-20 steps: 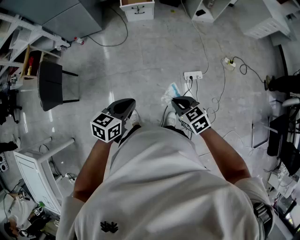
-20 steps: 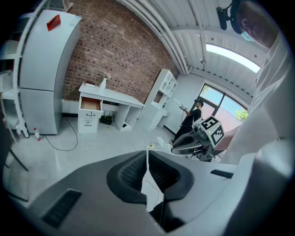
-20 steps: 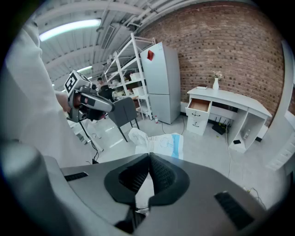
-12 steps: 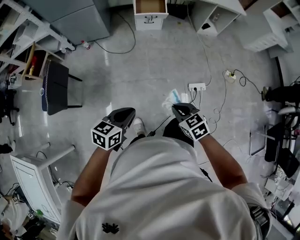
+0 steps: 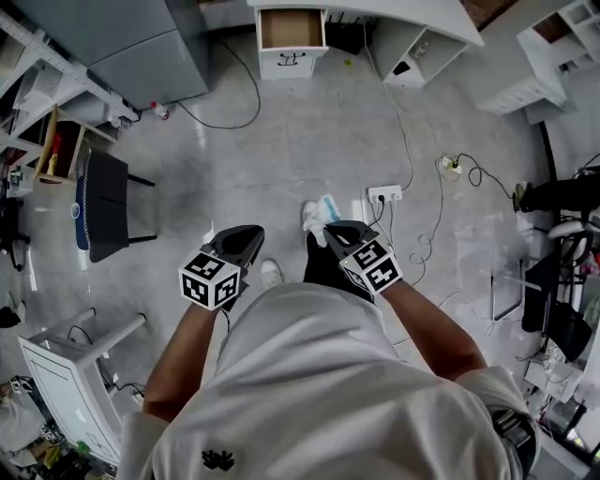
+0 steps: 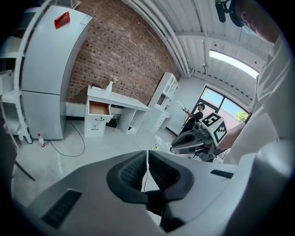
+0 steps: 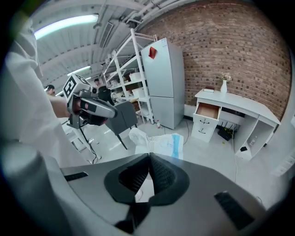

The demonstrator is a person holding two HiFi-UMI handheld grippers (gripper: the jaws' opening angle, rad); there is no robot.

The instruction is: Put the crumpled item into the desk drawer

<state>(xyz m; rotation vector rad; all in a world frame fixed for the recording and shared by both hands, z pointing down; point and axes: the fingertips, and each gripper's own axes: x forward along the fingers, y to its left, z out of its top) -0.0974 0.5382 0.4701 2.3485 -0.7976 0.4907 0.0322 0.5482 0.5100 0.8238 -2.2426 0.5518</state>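
The crumpled item (image 5: 319,210), a white and blue plastic wrapper, sticks out past the tips of my right gripper (image 5: 328,231), which is shut on it. In the right gripper view the crumpled item (image 7: 157,140) bunches just beyond the right gripper (image 7: 148,156). My left gripper (image 5: 247,236) is held level beside it, shut and empty; its closed tips (image 6: 147,154) show nothing between them. The desk drawer (image 5: 291,28) stands pulled open and looks empty, far ahead under the white desk (image 5: 375,9). The same drawer (image 7: 207,110) shows in the right gripper view.
A grey fridge (image 5: 122,42) stands left of the desk. A black chair (image 5: 103,192) is at the left. Cables and a power strip (image 5: 384,194) lie on the floor to the right. White shelving (image 5: 525,56) fills the far right.
The person has walked toward the desk: the open drawer has come fully into view at the top. Both grippers stay shut, the right one still holding the wrapper.
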